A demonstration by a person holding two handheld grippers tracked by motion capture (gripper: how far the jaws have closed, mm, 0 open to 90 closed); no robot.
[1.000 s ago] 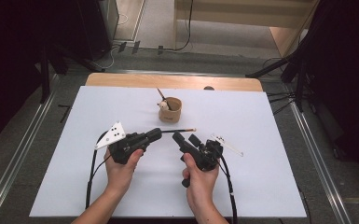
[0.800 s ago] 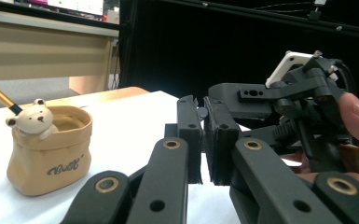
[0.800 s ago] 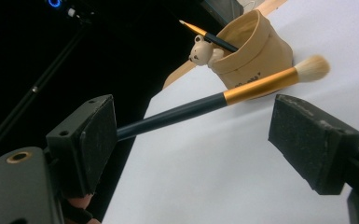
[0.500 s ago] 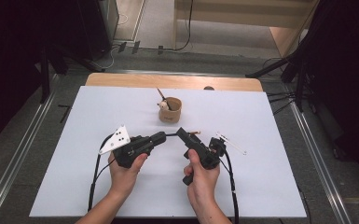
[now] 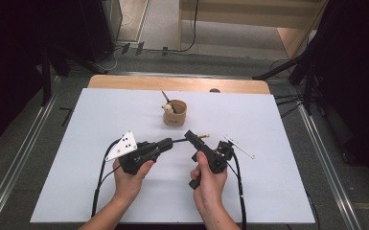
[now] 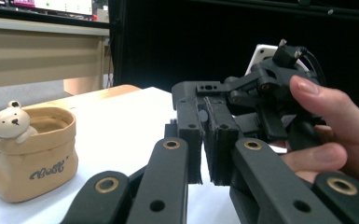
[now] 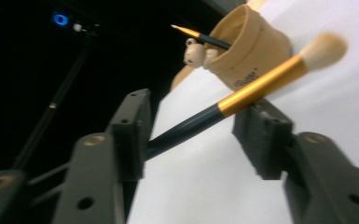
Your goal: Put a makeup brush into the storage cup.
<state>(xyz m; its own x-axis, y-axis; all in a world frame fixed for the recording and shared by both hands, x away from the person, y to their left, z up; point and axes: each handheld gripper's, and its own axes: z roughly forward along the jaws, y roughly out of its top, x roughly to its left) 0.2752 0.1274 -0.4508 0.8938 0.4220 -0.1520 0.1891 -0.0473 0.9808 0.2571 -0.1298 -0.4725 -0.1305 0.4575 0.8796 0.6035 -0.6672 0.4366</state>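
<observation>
At centre-left of the high view, the left tool [image 5: 168, 142] is fully closed, its tip meeting the brush [image 5: 197, 138]. The right tool [image 5: 191, 136], jaws just closing, straddles the brush handle without pinching it. Above stands the tan cup [image 5: 175, 113] on the white tabletop [image 5: 278, 182]; dark room behind.

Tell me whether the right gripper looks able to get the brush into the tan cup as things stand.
Probably yes: bare table lies between the right gripper and the cup. Its closing jaws straddle the brush, apparently unclamped.
</observation>
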